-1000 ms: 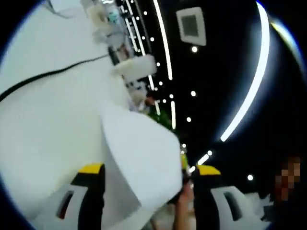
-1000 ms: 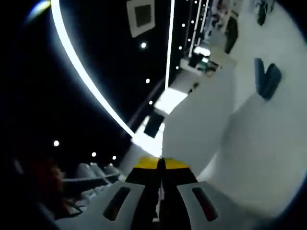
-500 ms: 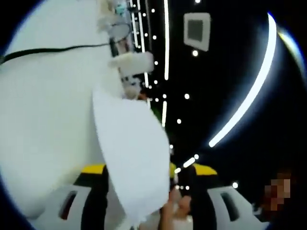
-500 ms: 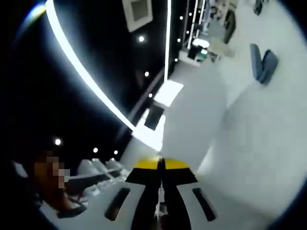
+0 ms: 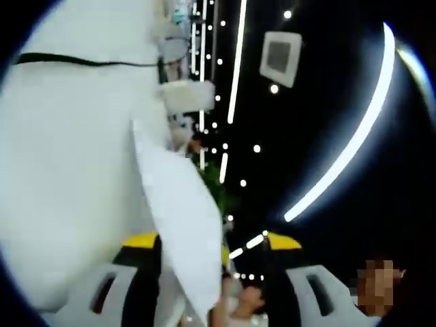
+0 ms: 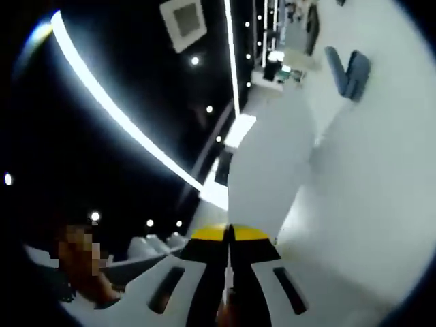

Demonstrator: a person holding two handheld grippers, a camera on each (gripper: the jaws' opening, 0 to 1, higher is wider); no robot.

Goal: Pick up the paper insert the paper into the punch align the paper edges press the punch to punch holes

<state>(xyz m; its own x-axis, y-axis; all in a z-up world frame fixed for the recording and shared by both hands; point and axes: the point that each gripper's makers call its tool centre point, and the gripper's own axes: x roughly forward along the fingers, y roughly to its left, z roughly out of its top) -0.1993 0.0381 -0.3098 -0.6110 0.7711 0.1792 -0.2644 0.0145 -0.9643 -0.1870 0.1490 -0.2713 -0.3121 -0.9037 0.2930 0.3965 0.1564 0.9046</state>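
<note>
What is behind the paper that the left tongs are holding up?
Behind the paper in the left gripper view are a white table with a black cable, some blurry clutter, and a dark ceiling with lights. The sheet covers part of the table.

Right gripper [image 6: 229, 235] jaws closed on white paper [image 6: 266, 170]; blue punch [image 6: 348, 71] beyond.

I see the paper [image 5: 182, 218] as a plain white sheet, lifted off the table and turned nearly edge-on, rising between my left gripper's [image 5: 216, 244] spread jaws. In the right gripper view the same sheet [image 6: 267, 170] stands up from my right gripper's [image 6: 229, 235] closed tips, pinched there.
</note>
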